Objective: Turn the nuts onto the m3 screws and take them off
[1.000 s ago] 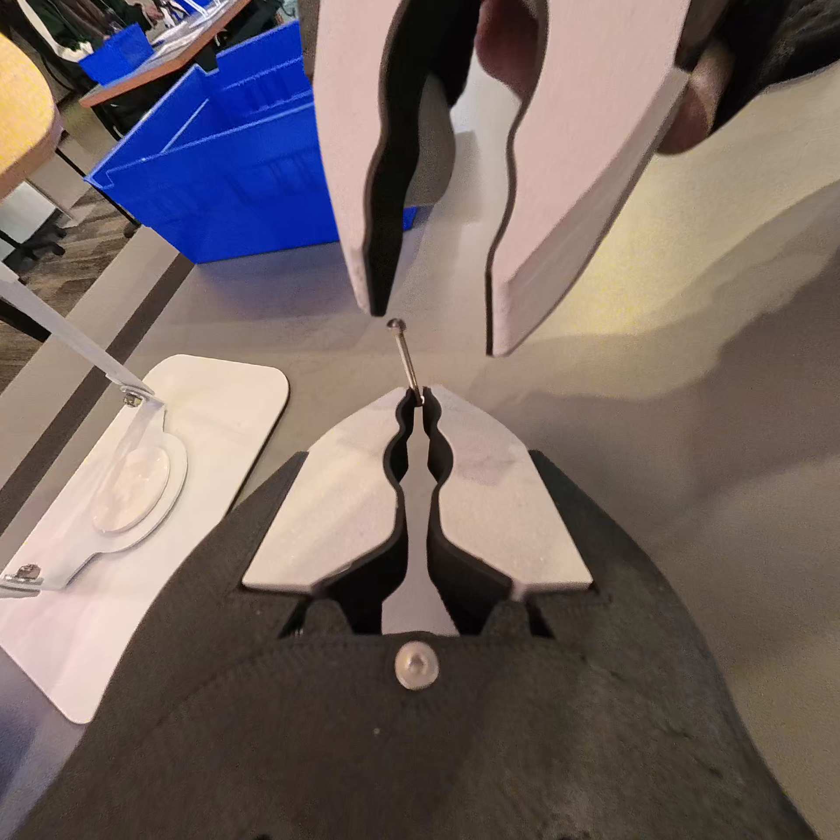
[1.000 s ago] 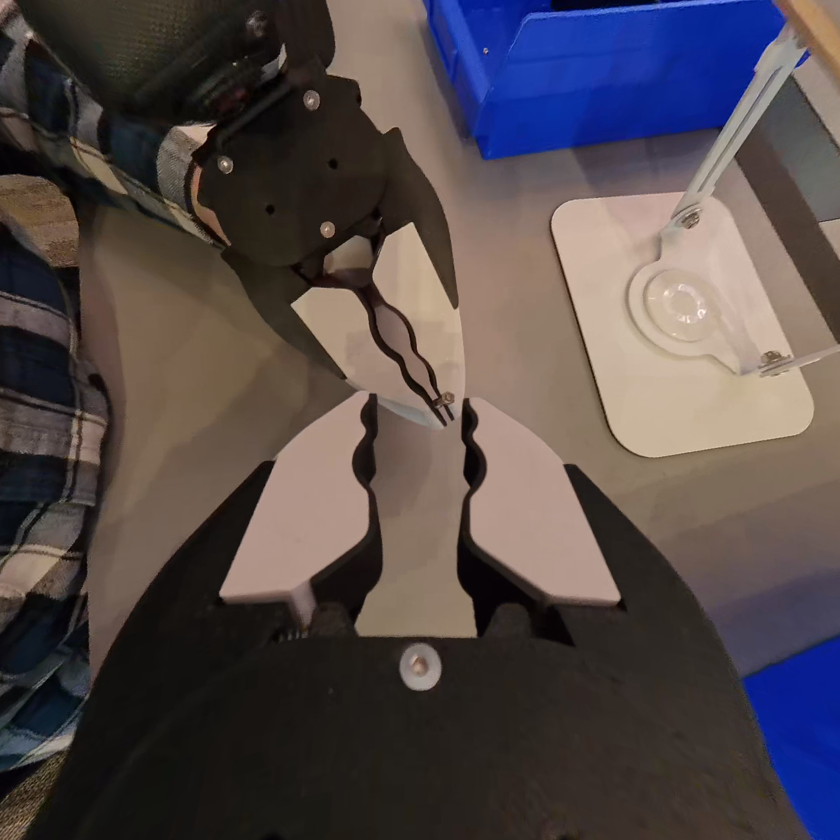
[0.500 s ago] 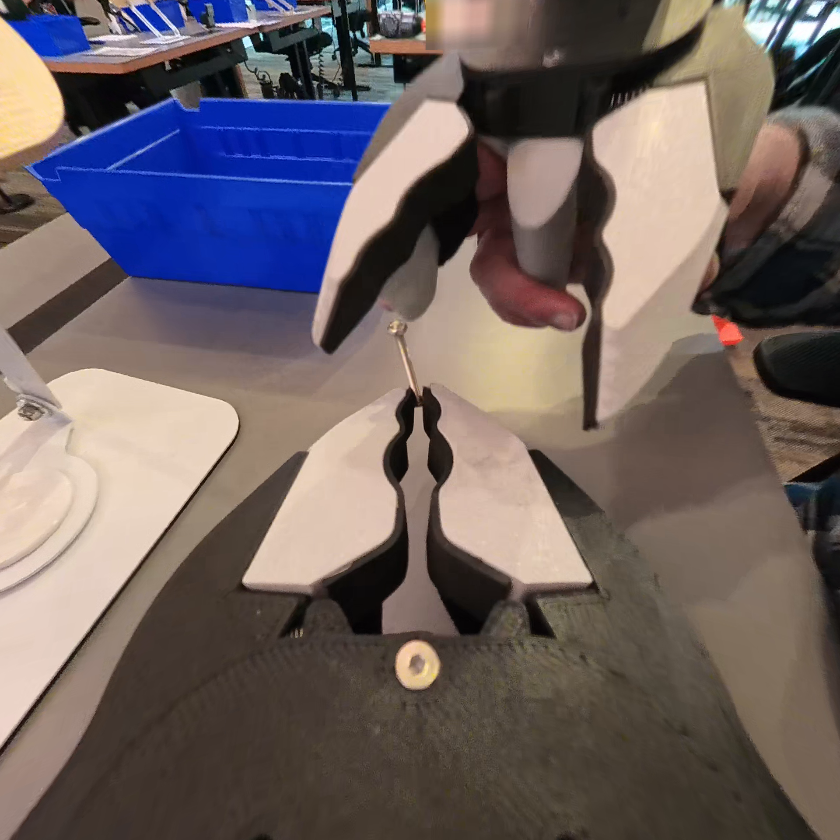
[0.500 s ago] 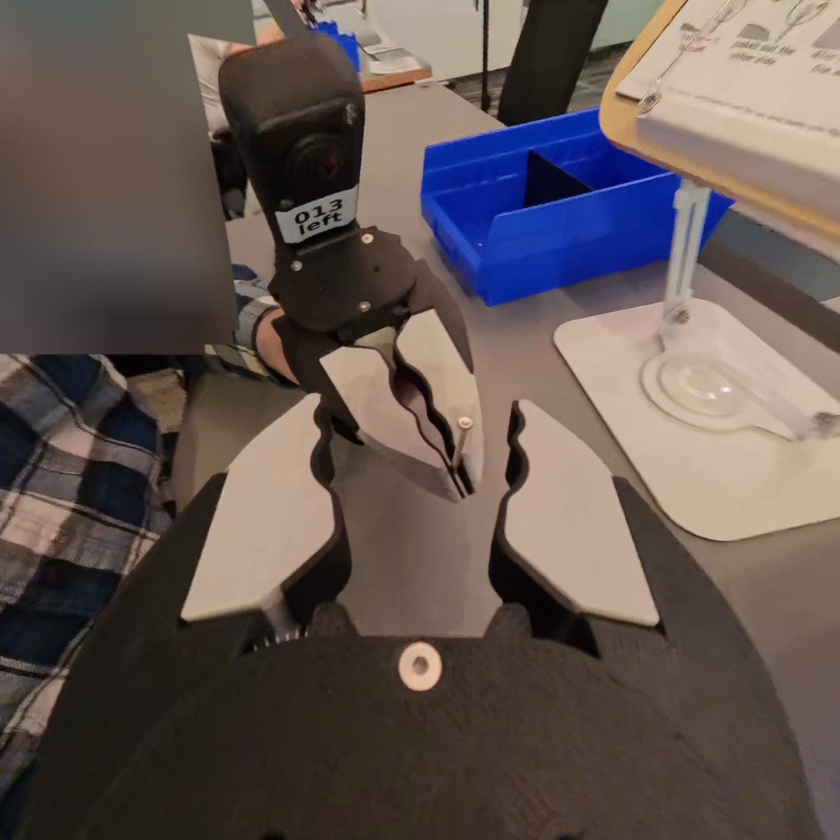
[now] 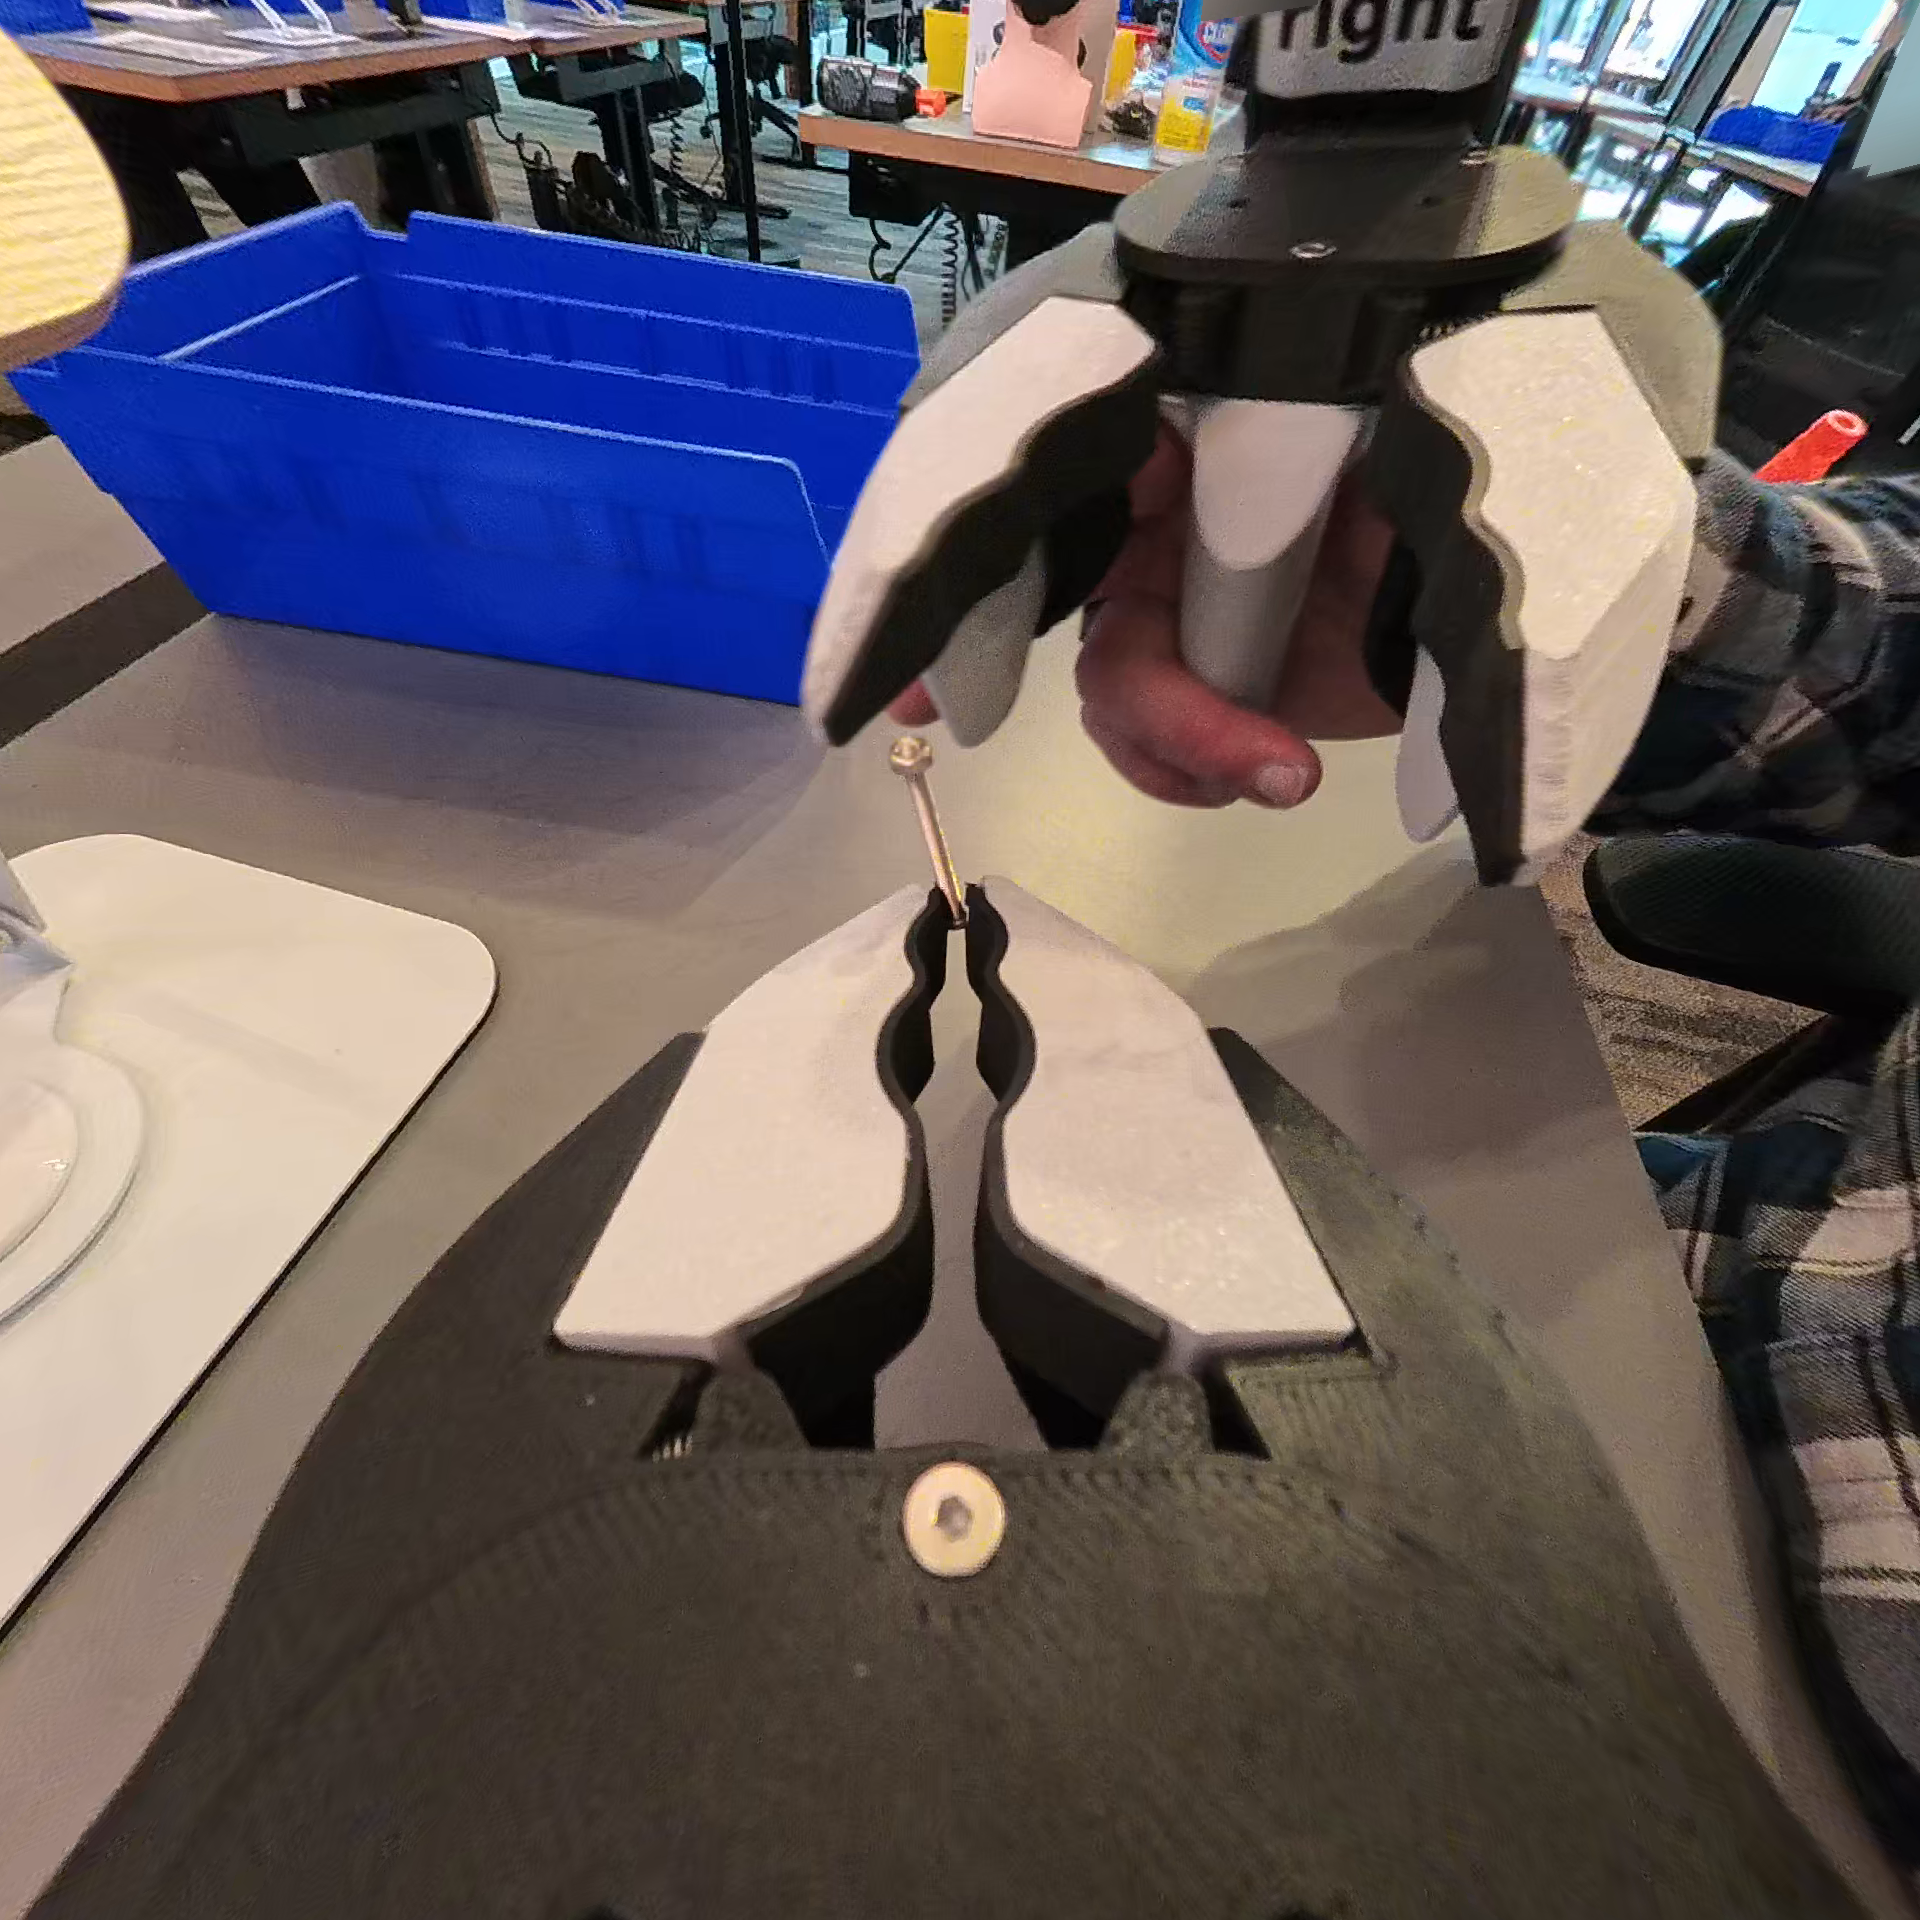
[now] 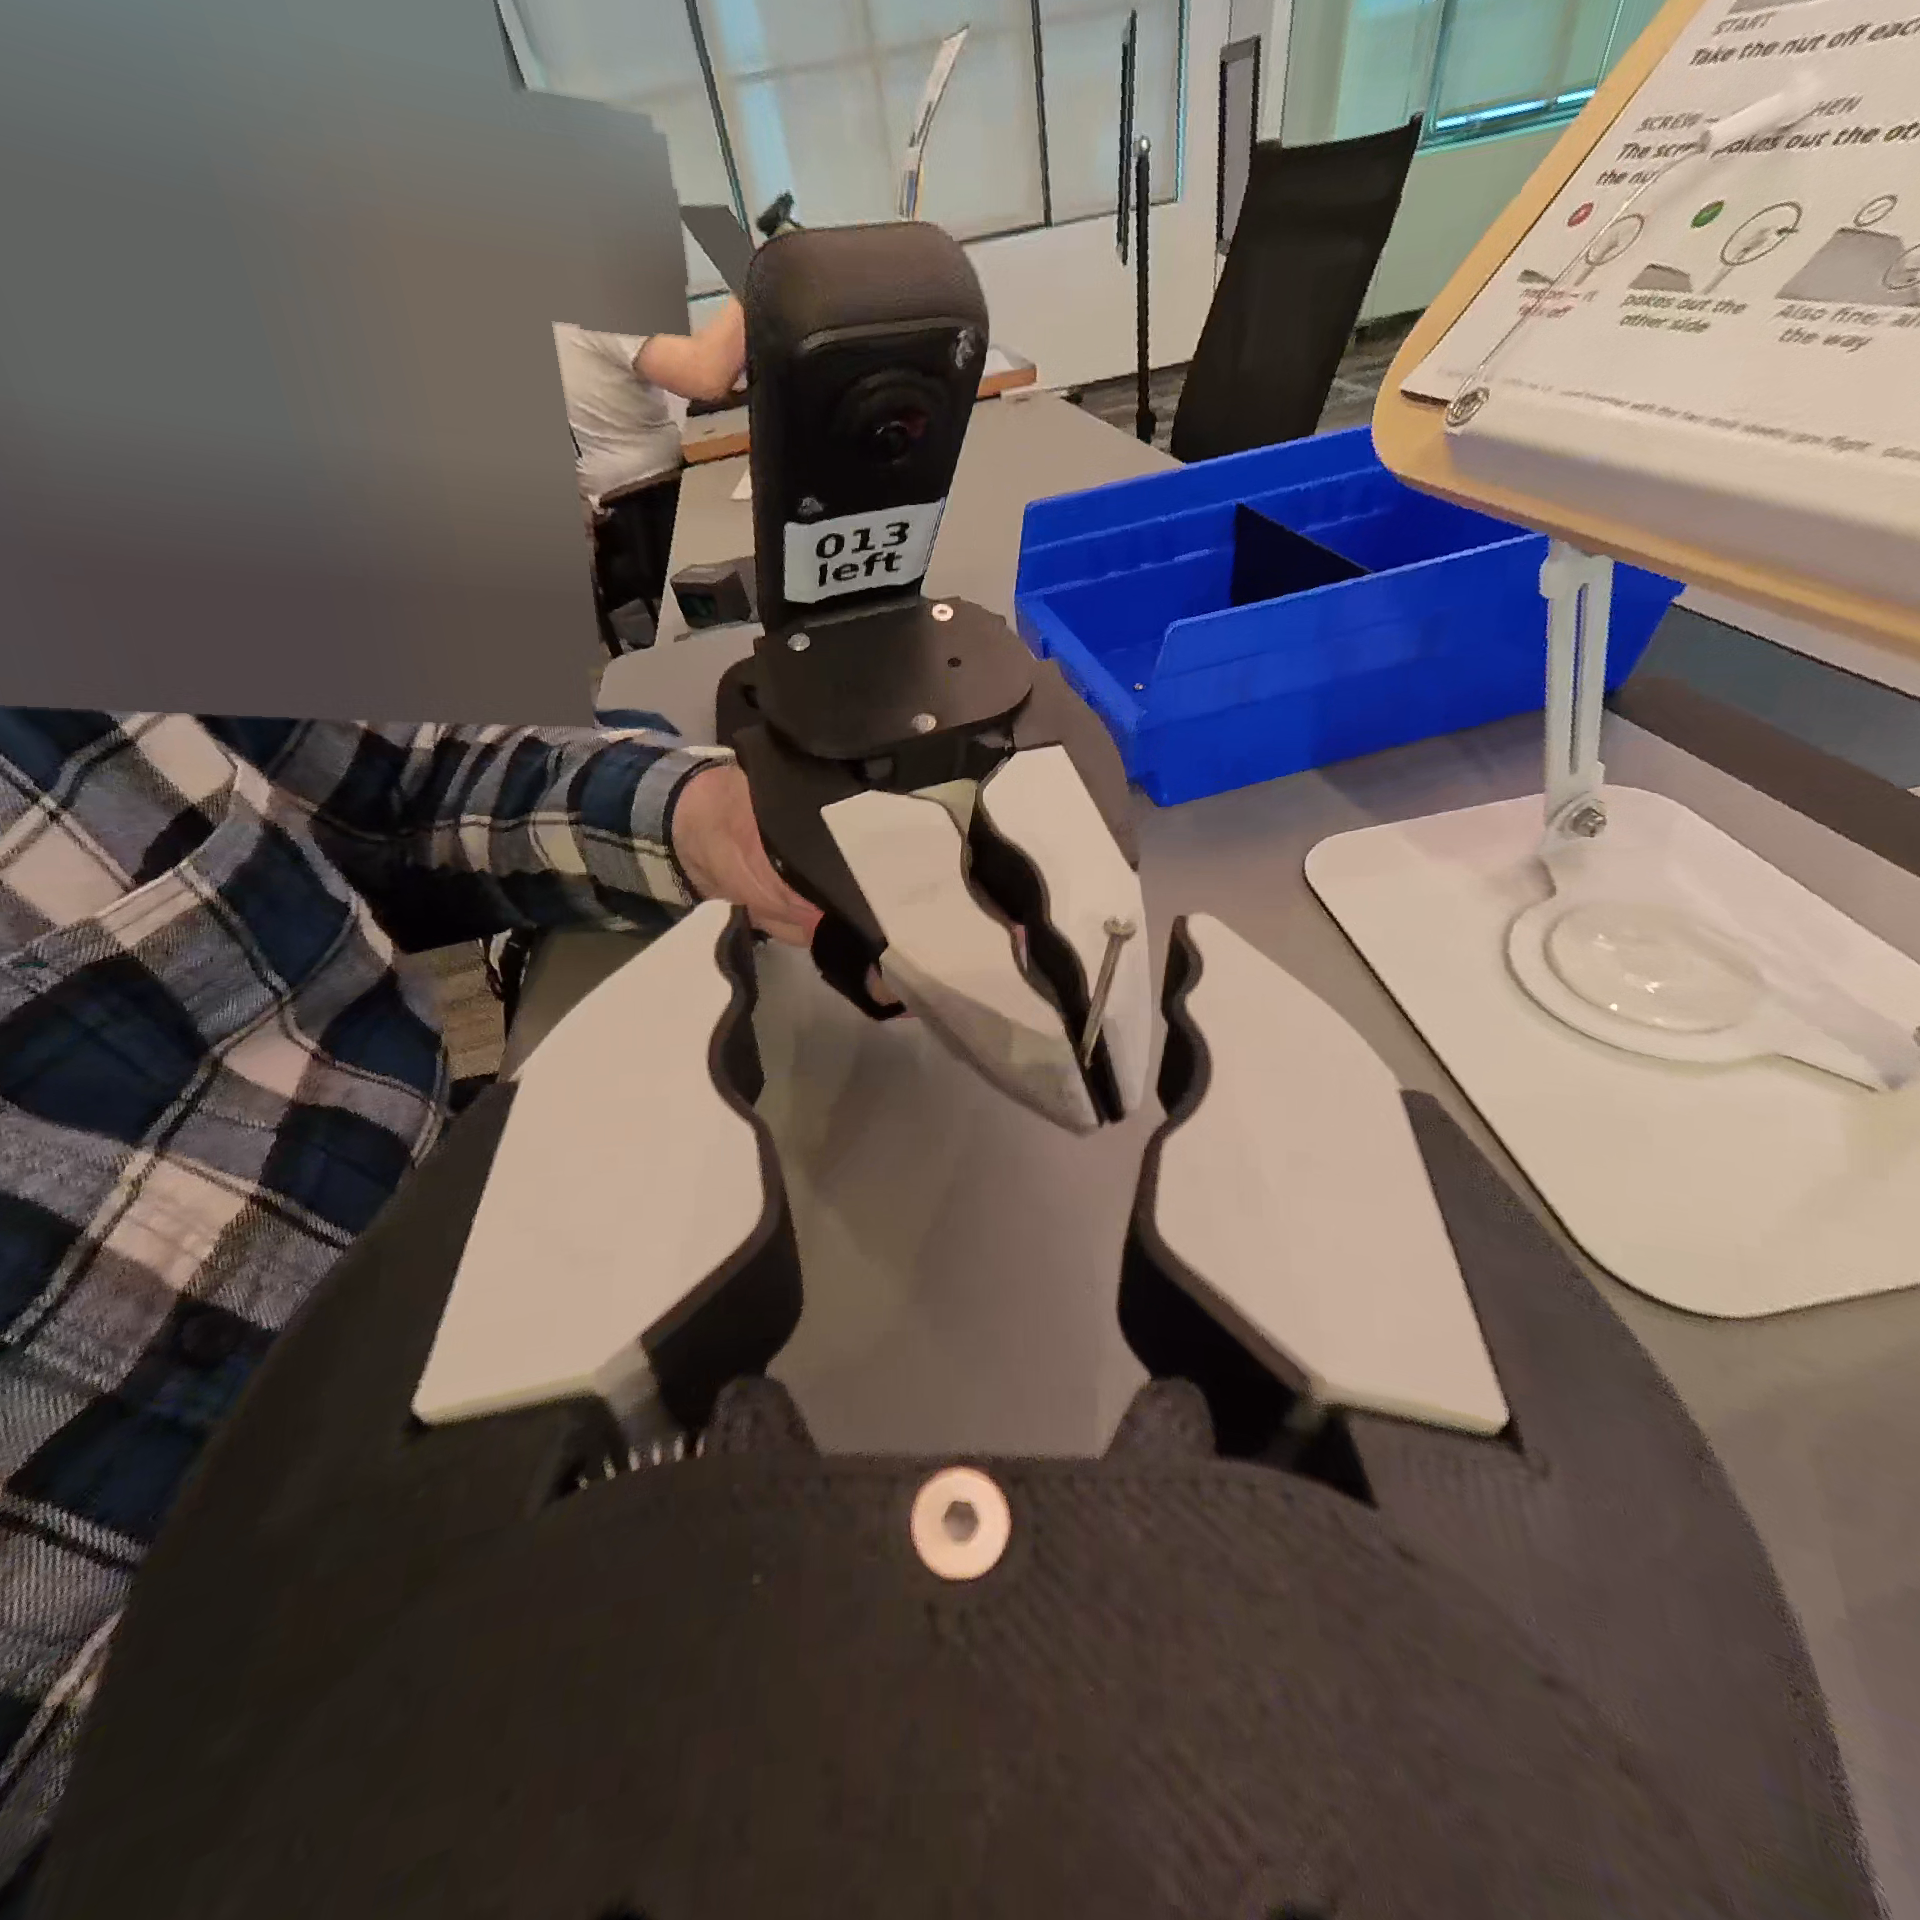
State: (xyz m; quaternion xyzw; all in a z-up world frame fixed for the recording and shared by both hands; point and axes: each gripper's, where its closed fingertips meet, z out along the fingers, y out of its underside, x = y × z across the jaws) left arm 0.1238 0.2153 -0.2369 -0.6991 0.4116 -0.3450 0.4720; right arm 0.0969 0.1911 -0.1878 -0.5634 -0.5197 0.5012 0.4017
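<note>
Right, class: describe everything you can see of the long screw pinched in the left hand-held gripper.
The screw is slim, silvery metal, with a long thin shank and a small rounded head at its free end. The left hand-held gripper is shut on its lower end, both fingertips pressed against it. It stands nearly upright, head uppermost, leaning slightly, above the grey table. The right hand-held gripper, open, has one fingertip just above the head; whether they touch cannot be told.

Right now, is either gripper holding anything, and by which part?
The left gripper pinches a thin metal screw by the tip of its shank, head end sticking out free. The right gripper is wide open and holds nothing.
</note>
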